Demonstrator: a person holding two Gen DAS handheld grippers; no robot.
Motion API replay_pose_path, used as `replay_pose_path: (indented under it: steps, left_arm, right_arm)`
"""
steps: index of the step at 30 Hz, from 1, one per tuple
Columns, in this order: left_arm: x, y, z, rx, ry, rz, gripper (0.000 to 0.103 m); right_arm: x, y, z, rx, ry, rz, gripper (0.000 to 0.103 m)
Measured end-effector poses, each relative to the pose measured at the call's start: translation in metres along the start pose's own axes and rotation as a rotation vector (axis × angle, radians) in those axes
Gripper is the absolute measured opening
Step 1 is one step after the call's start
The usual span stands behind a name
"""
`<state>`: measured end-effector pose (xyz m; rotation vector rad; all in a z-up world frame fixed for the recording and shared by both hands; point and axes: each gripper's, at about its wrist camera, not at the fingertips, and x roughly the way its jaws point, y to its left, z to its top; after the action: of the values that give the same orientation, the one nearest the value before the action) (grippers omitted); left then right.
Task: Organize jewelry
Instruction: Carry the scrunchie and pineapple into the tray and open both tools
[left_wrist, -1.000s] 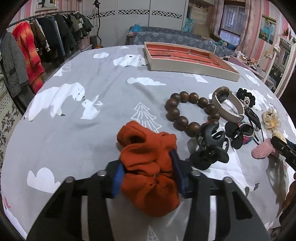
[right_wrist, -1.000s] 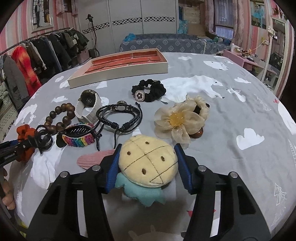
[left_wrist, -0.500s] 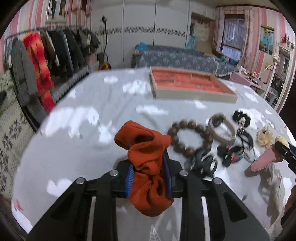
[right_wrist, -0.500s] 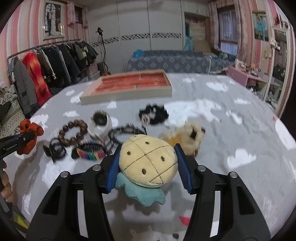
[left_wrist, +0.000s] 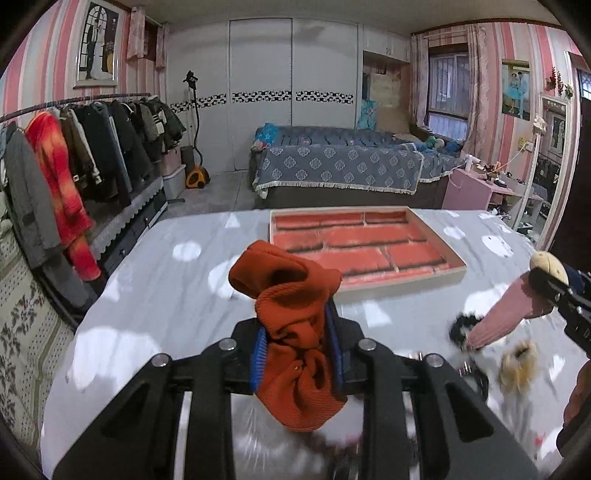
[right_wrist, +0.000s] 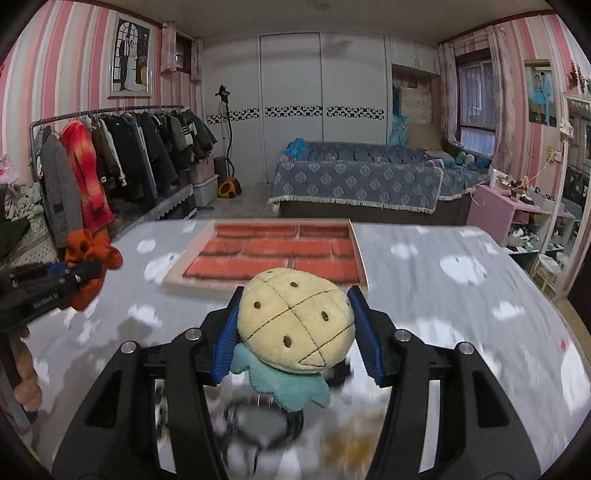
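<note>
We hold the orange scrunchie pinched between the blue pads of the left hand-held gripper, at the lower centre of the left wrist view, clear above the table; its loose end hangs below the pads. The left jaws closed in within the past second but have since held steady, the scrunchie squeezed between them. In the right wrist view, lower centre, the right hand-held gripper clamps the cream pineapple plush clip, its teal leaves hanging under the pads and its pink clip showing at the right edge of the left view.

Beyond both, at mid-frame, lies the jewelry tray with red-lined compartments, its near rim facing us and well apart from either load. Grey cloud-print cloth spreads open to the left of the tray and to its right. Under the grippers, blurred, lie a black scrunchie and a yellowish flower clip at lower right of the left view
</note>
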<state>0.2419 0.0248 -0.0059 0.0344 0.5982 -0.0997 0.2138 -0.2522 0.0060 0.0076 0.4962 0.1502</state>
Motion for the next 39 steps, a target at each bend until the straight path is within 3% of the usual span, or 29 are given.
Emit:
replay_pose_path:
  steps: [9,15,24,39]
  left_arm:
    - [0.105,-0.005,0.064,0.025,0.040,0.004,0.028]
    - [0.178,-0.001,0.094,-0.011,0.089,0.001,0.028]
    - [0.271,-0.005,0.120,-0.026,0.189,0.015,0.028]
    - [0.350,-0.010,0.117,-0.030,0.375,-0.026,0.028]
  right_arm:
    - [0.107,-0.024,0.074,-0.006,0.033,-0.025,0.055]
    - [0.184,-0.025,0.103,-0.011,0.075,-0.050,0.055]
    - [0.290,-0.027,0.110,0.025,0.180,-0.063,0.055]
    - [0.376,-0.042,0.098,0.040,0.399,-0.099,0.055]
